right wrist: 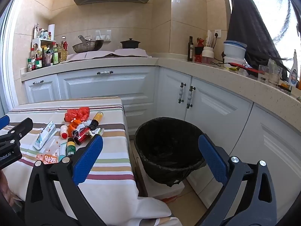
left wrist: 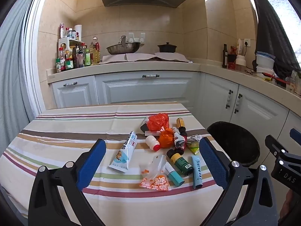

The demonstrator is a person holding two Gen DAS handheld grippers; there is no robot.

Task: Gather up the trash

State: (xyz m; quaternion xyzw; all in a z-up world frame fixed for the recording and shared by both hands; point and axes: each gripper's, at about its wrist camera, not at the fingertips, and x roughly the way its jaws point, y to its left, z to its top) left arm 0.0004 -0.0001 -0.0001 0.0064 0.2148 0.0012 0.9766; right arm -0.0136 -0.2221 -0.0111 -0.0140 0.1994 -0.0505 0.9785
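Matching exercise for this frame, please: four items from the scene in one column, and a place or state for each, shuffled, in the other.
1. trash bin
2. white bottle with red cap
3. wok
4. left gripper

A. lying among the litter on the striped tablecloth
B. on the stove at the back
C. on the floor beside the table, black liner
D. open, holding nothing

Pairs: 1-C, 2-A, 3-B, 4-D

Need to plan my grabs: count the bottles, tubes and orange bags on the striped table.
Bottles: 3 (white bottle, far dark bottle, near dark bottle)
Tubes: 3 (large white tube, blue tube, teal-capped tube)
Orange bags: 2 (far orange bag, near orange bag)
Total: 8
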